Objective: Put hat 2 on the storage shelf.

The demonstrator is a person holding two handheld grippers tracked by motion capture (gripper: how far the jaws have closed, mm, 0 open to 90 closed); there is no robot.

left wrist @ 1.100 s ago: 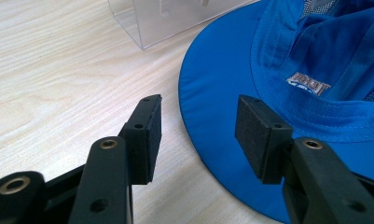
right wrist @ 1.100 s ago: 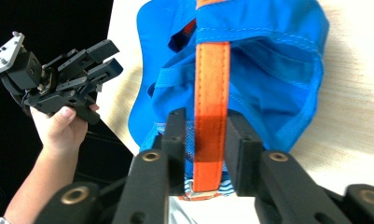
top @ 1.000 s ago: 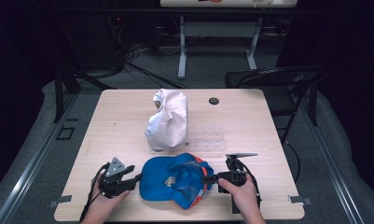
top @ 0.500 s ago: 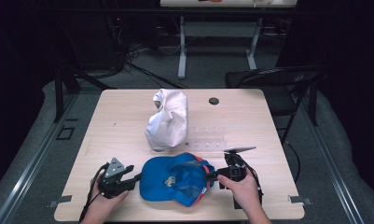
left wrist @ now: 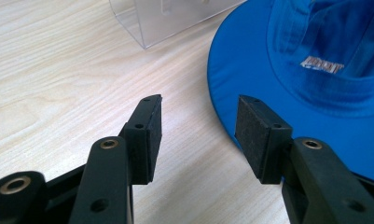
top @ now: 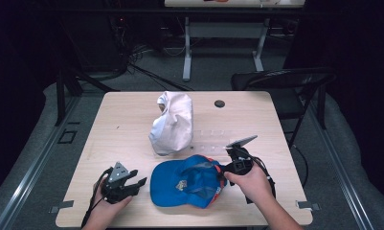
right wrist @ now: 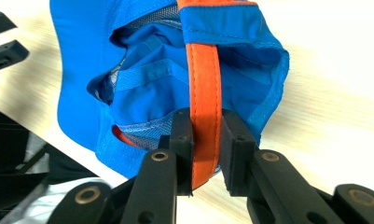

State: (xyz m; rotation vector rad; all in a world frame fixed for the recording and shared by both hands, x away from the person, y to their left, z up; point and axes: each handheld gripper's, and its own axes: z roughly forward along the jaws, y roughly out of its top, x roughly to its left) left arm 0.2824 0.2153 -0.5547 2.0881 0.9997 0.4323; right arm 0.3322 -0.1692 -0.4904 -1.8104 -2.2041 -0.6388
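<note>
Right gripper (right wrist: 205,154) is clamped on the orange strap (right wrist: 204,88) at the back of the blue cap (top: 187,181); the cap lies upside down on the tabletop (top: 122,124), extending away from this gripper's tips toward the left gripper (left wrist: 196,135). Left gripper jaws stand apart with nothing between them, on the tabletop just beside the cap's brim (left wrist: 240,79); one pad (left wrist: 252,135) sits at the brim edge, and I cannot tell whether it touches. Risks, as judgement: the hold is on a narrow strap only, so a pull or lift could let the strap slide through the pads, or the soft crown could sag and twist with the brim dragging on the wood. If the left gripper closes where it is, it may pinch the brim's edge thinly and slip off. The clear plastic box (left wrist: 175,18) ahead of the left gripper is light-looking and could be pushed by a sweep of the cap. Materials: cap is smooth woven blue fabric with stitched seams, grey mesh lining inside, small printed logo (left wrist: 322,67) on the crown; strap is flat with stitched edges, matte. Brim is a stiff, curved sheet. A crumpled white cloth item (top: 173,122) stands beyond both grippers. Tabletop is pale wood-grain laminate; the pads are black and finely textured.
</note>
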